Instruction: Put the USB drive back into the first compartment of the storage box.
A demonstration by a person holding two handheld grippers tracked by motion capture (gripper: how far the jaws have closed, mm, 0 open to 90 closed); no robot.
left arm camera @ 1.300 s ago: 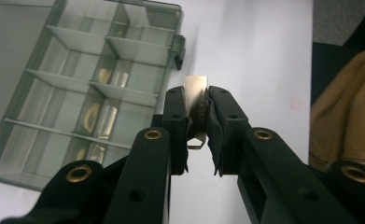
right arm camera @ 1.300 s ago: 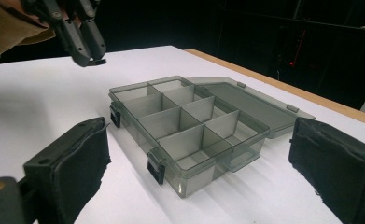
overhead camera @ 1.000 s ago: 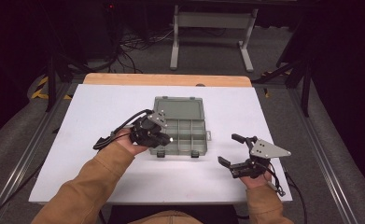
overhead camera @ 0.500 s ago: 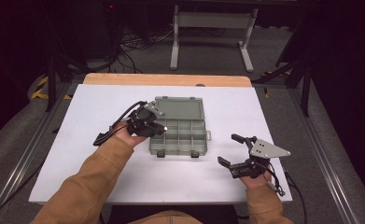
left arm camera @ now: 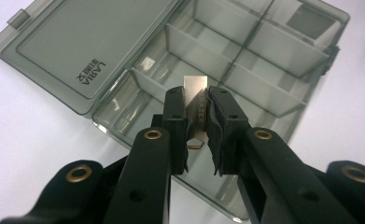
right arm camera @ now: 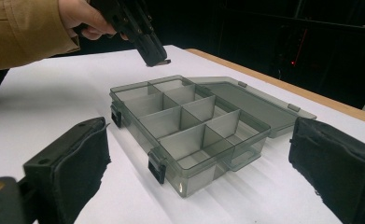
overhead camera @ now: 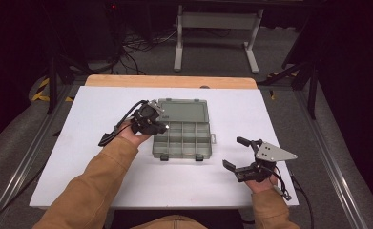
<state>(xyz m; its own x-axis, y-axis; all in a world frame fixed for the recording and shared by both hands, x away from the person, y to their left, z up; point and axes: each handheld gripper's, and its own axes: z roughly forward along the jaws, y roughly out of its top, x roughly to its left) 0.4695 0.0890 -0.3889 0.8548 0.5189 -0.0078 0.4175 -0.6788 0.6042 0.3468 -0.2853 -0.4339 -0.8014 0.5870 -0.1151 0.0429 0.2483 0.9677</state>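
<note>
A smoky grey compartment box (overhead camera: 183,140) lies open mid-table, its lid (overhead camera: 184,110) folded flat behind it. My left gripper (overhead camera: 149,120) hovers over the box's left rear corner, shut on a thin flat metal blade (left arm camera: 195,87) that stands upright between the pads above an empty compartment (left arm camera: 138,100). From the right gripper view the left gripper (right arm camera: 142,38) hangs above the box (right arm camera: 189,122) with the blade tip (right arm camera: 161,62) poking out below. My right gripper (overhead camera: 233,152) rests on the table right of the box, open with nothing between its jaws.
The white table top (overhead camera: 79,143) has bare room left of and in front of the box. A wooden edge (overhead camera: 170,81) runs along the back. The left gripper's cable (overhead camera: 108,136) trails on the table.
My left gripper has drifted a little toward the back left over the box, still holding the blade. The right gripper has stayed put.
</note>
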